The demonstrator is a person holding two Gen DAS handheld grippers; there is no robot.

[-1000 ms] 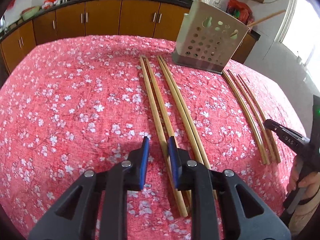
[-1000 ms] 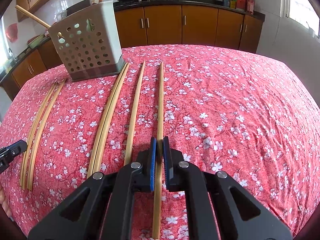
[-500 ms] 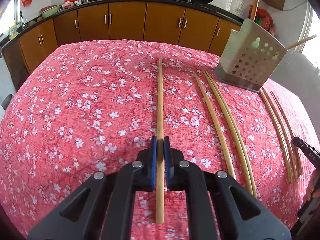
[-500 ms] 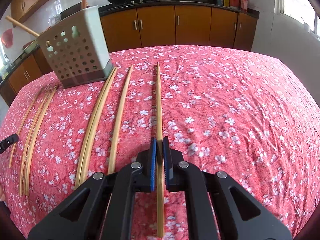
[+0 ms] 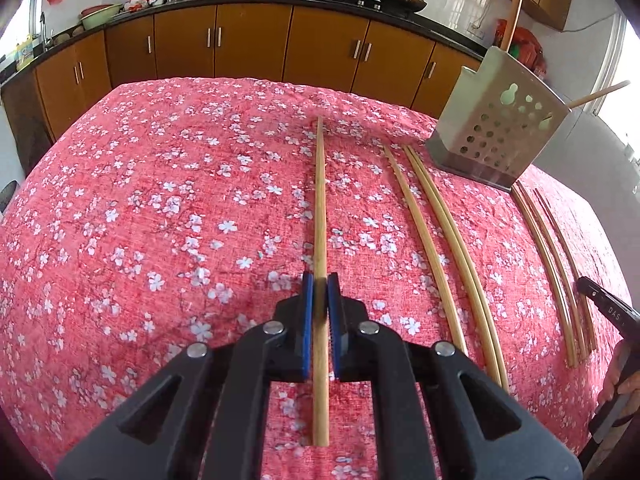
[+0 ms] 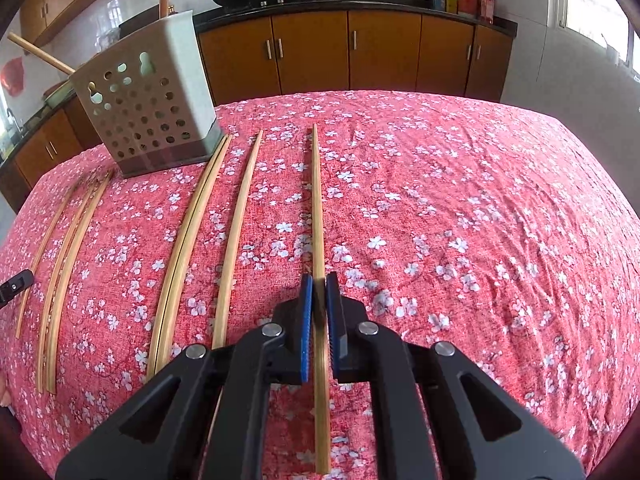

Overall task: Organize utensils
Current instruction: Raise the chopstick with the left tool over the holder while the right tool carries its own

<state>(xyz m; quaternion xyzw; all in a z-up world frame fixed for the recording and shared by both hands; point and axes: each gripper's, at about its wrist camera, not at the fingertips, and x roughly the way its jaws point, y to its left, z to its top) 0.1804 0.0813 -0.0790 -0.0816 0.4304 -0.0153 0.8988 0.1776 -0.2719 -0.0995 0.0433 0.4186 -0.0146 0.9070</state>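
In the left wrist view my left gripper [image 5: 320, 286] is shut on a long bamboo chopstick [image 5: 319, 208] that points away over the red flowered tablecloth [image 5: 160, 220]. In the right wrist view my right gripper [image 6: 319, 286] is shut on a bamboo chopstick [image 6: 316, 200] the same way. The perforated metal utensil holder [image 5: 500, 136] stands at the back right in the left view and at the back left in the right view [image 6: 148, 116], with wooden sticks in it. Several loose chopsticks [image 5: 440, 240] lie beside each held one, also in the right view [image 6: 188, 232].
A further group of chopsticks [image 5: 556, 264] lies near the table's right side, shown at the left in the right view [image 6: 64, 248]. The other gripper's tip shows at an edge in each view [image 5: 604, 304] [image 6: 16, 282]. Brown kitchen cabinets [image 5: 248, 44] stand behind the table.
One second ago my left gripper was open above a pair of chopsticks; it has since shifted and shut on a single chopstick. My right gripper stays shut on its chopstick and has moved slightly.
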